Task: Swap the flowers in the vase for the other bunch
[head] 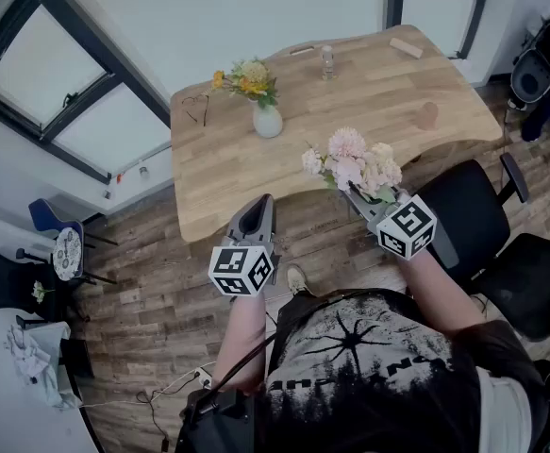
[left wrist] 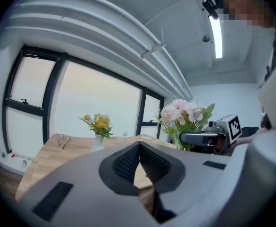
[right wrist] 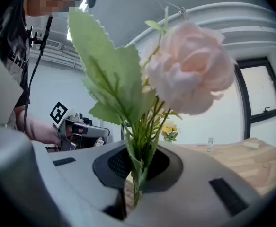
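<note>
A white vase [head: 268, 121] with a yellow bunch [head: 245, 80] stands on the wooden table [head: 369, 97], toward its left half. My right gripper [head: 358, 194] is shut on the stems of a pink bunch [head: 352, 165], held upright just off the table's near edge; in the right gripper view the green stems [right wrist: 138, 162] sit pinched between the jaws. My left gripper [head: 258, 208] is shut with nothing in it, short of the near edge and left of the pink bunch. From the left gripper view the vase [left wrist: 99, 141] is far ahead.
Glasses [head: 195, 109] lie at the table's left end. A small clear bottle [head: 327, 61] and a wooden block [head: 407, 47] sit at the far side. A black office chair [head: 487, 225] stands right of me. Windows line the left wall.
</note>
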Available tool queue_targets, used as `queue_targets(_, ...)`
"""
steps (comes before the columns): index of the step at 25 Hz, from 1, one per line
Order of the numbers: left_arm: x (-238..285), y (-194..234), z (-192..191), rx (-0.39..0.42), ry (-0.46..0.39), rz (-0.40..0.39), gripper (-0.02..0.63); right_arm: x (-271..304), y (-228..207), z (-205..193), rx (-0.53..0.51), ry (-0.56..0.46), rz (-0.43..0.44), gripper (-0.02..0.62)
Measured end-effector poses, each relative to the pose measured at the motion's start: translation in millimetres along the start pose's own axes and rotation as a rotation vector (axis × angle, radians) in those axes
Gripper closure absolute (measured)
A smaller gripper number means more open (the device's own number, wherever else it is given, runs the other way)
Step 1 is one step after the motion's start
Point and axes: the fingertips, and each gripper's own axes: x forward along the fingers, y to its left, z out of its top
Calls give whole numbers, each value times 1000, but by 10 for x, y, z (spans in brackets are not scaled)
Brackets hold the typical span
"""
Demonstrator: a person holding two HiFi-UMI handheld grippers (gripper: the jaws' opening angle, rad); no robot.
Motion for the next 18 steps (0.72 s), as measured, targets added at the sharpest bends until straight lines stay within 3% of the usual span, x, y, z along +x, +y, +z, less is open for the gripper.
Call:
queue_targets(9,48,-26,0,-1,2,5,592,-8,0,7,-8,3,17,558)
queue_targets(18,0,-21,-66,-5,1,9,592,-44,38,13,48,-19,23,558)
